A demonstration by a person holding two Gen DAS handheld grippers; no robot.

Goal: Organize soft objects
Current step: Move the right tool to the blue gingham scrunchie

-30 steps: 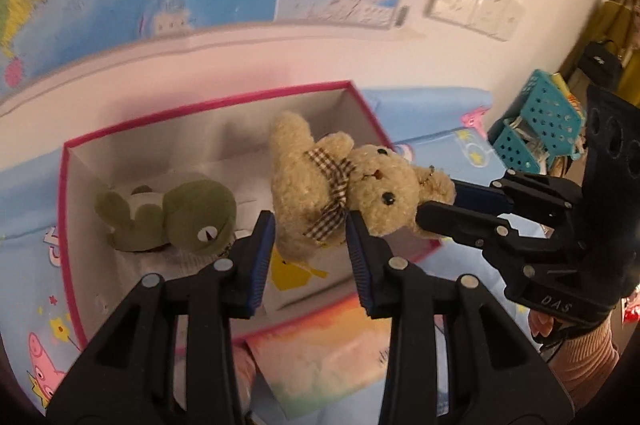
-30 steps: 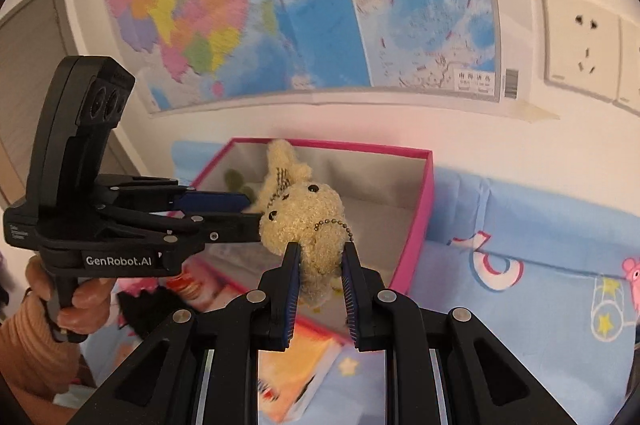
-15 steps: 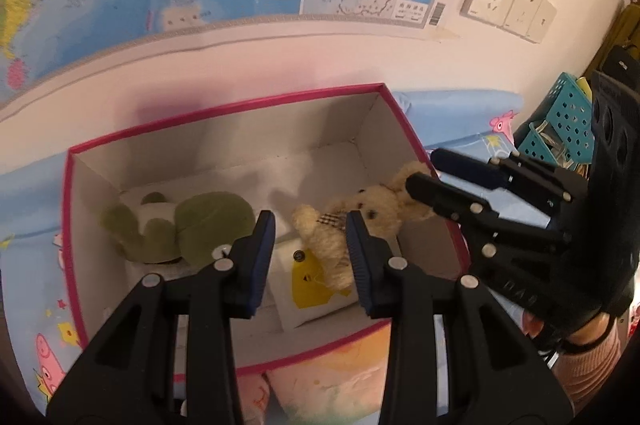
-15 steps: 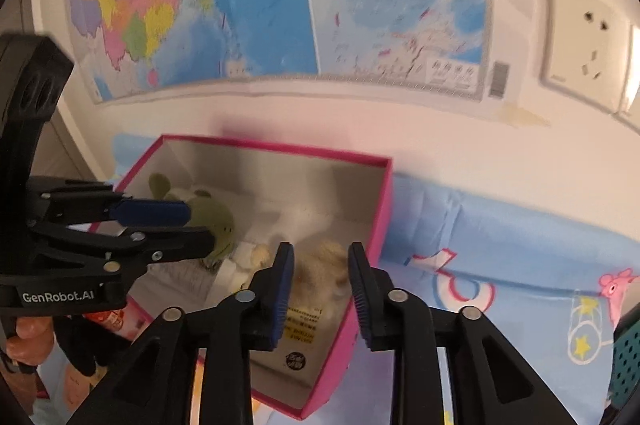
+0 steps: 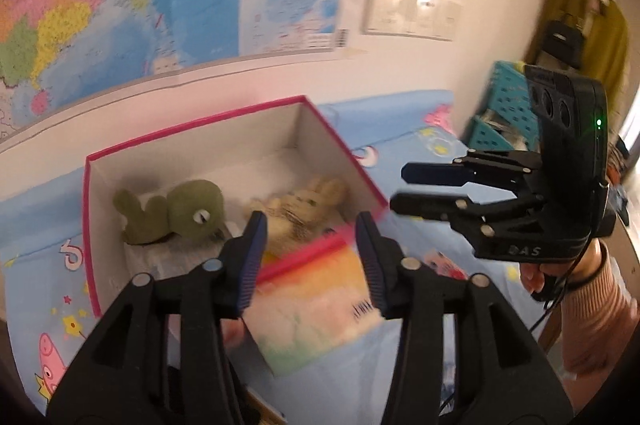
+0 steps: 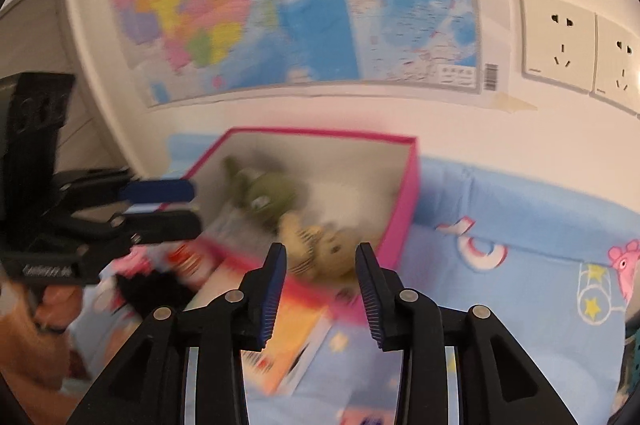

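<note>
A pink-edged box [image 5: 340,141] [image 6: 404,201] stands on the blue cartoon sheet. Inside it a tan teddy bear [image 5: 304,205] [image 6: 320,253] lies at the right end, beside a green frog plush [image 5: 180,211] [image 6: 268,193]. My left gripper [image 5: 308,253] hovers above the box's near edge, its jaws opening with nothing between them. My right gripper [image 6: 320,277] is also opening and empty, above the box's near right corner with the bear beyond its tips. In the left wrist view the right gripper [image 5: 404,187] hangs to the right of the box; the left gripper [image 6: 188,205] shows left in the right wrist view.
A colourful picture book [image 5: 316,305] [image 6: 288,345] lies against the box's near side. A black soft thing [image 6: 152,289] lies left of it. Teal baskets [image 5: 500,109] stand at the far right. Maps and wall sockets [image 6: 576,53] cover the wall behind.
The teddy bear, held up over the box by both grippers a second ago, now lies inside it. Both grippers have let go, opened wider and drawn back from the box.
</note>
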